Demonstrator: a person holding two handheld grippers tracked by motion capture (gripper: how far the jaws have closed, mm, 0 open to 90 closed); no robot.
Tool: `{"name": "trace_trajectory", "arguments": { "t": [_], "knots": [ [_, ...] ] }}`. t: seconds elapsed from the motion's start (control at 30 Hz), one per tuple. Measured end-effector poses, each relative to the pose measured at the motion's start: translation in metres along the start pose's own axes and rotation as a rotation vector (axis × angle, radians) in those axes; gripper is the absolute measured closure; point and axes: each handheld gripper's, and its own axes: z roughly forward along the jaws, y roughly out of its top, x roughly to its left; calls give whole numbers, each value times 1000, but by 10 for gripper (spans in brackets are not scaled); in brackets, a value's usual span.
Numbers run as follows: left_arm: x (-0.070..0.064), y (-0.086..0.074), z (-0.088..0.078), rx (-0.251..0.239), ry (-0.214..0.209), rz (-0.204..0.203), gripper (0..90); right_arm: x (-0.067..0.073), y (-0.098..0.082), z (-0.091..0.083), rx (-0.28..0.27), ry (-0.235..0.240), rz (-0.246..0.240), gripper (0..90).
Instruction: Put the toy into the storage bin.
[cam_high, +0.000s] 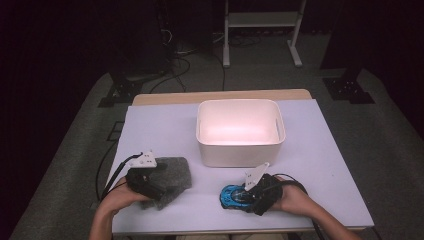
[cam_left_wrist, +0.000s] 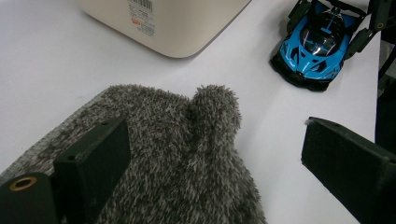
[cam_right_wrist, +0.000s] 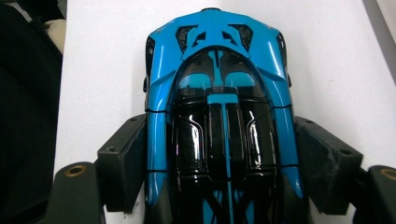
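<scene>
White table (cam_high: 325, 165) beneath a dark room: a cream bin (cam_high: 240, 132) sits centre. At its left, the left gripper (cam_high: 150, 184) hovers agape over a grey fuzzy cloth (cam_high: 172, 176). The right gripper (cam_high: 250, 192) clasps the blue toy car (cam_high: 234, 196) by its flanks; squeezing squarely at mid-body should keep it level.

So we count one blue toy car (cam_right_wrist: 219, 116), one fuzzy grey mitten (cam_left_wrist: 173, 163) and one white bin (cam_high: 240, 131), all on one white-topped table (cam_high: 325, 165). Then we've got two handheld grippers, the left gripper (cam_high: 159, 183) and the right gripper (cam_high: 240, 196), with two hands behind them. Further back we make out one white metal stand (cam_high: 262, 25) on the floor.
</scene>
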Motion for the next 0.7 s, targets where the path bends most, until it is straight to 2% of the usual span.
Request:
{"name": "trace_trajectory", "arguments": {
  "t": [0.7],
  "knots": [
    [2, -1, -3, -12, -1, -5, 77, -2, 2, -1, -7, 28, -17, 251]
  ]
}}
